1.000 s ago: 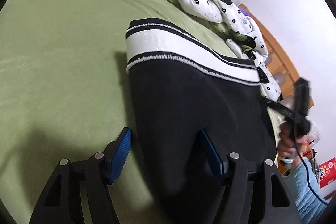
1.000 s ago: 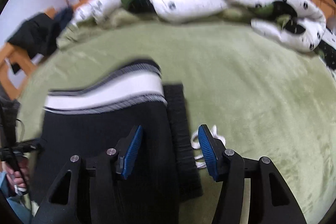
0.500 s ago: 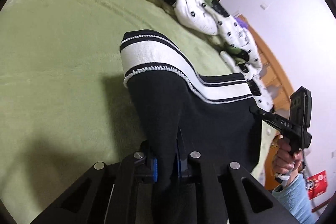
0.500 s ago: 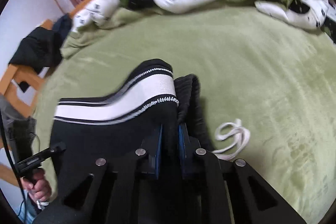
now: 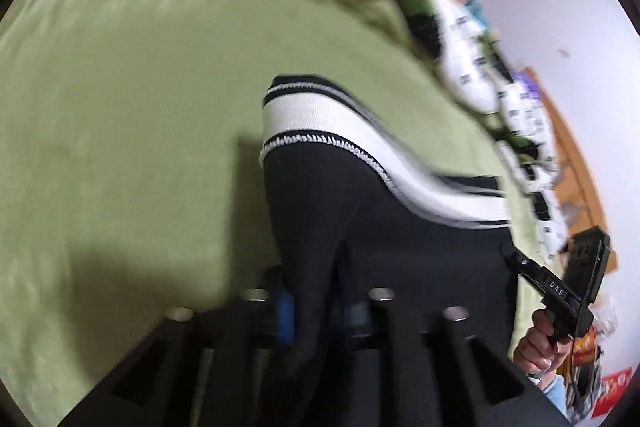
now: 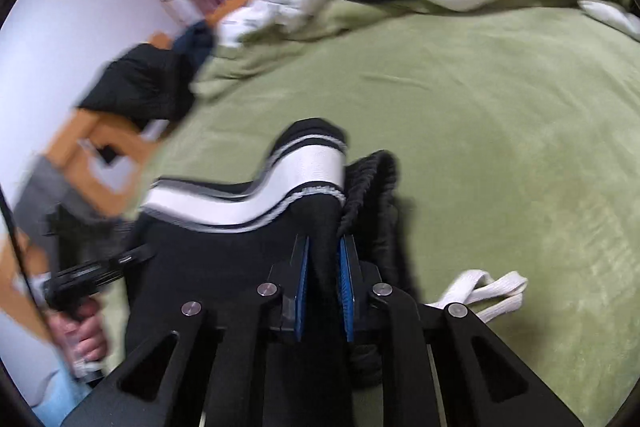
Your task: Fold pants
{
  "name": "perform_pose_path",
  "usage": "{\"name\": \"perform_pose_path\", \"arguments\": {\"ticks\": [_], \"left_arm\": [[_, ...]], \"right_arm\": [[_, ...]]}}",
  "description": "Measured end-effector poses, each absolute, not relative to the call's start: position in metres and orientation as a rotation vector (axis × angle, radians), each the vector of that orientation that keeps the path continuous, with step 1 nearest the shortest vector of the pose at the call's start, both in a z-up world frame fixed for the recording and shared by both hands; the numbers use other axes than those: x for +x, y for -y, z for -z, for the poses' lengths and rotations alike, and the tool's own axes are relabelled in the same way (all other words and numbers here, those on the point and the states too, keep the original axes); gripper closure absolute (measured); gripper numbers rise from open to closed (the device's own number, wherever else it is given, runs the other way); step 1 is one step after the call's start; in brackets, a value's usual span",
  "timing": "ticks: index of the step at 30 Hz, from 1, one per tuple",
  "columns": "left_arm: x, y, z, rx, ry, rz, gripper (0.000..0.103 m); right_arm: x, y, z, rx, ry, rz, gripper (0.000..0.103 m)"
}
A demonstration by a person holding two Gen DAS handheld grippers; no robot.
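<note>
Both claws are clamped on cloth: your left gripper point(image 5: 318, 311) and right gripper point(image 6: 324, 291) each pinch the black pants point(image 5: 360, 227), raised off the green bedspread point(image 6: 500, 127) (frames blurry). Uneven lifting could skew the fold; the drawstring point(image 6: 488, 291) may snag.
</note>
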State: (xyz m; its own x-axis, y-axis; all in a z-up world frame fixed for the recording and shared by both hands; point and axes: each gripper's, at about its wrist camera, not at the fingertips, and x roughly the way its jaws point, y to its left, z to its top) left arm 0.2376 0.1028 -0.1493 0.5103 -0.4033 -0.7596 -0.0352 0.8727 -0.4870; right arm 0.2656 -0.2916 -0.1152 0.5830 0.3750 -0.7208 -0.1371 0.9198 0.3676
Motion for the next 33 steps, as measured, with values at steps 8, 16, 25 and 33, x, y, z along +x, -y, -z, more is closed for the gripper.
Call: {"name": "perform_pose_path", "arguments": {"ticks": [8, 16, 25, 33], "left_arm": [[0.213, -0.101, 0.149, -0.384, -0.937, 0.194, 0.045], [0.205, -0.105, 0.121, -0.338, -0.912, 0.187, 0.045], [0.193, -0.089, 0.097, -0.293, -0.829, 0.226, 0.042], [0.227, -0.044, 0.083, -0.137, -0.742, 0.233, 0.042]], "right_arm": [[0.264, 0.299, 0.084, 0.225, -0.839, -0.294, 0.075], [0.310, 0.272, 0.106, 0.223, -0.905, -0.274, 0.084], [0.310, 0.291, 0.113, 0.261, -0.909, -0.212, 0.082], [0.276, 0.282, 0.064, 0.185, -0.789, -0.197, 0.069]]}}
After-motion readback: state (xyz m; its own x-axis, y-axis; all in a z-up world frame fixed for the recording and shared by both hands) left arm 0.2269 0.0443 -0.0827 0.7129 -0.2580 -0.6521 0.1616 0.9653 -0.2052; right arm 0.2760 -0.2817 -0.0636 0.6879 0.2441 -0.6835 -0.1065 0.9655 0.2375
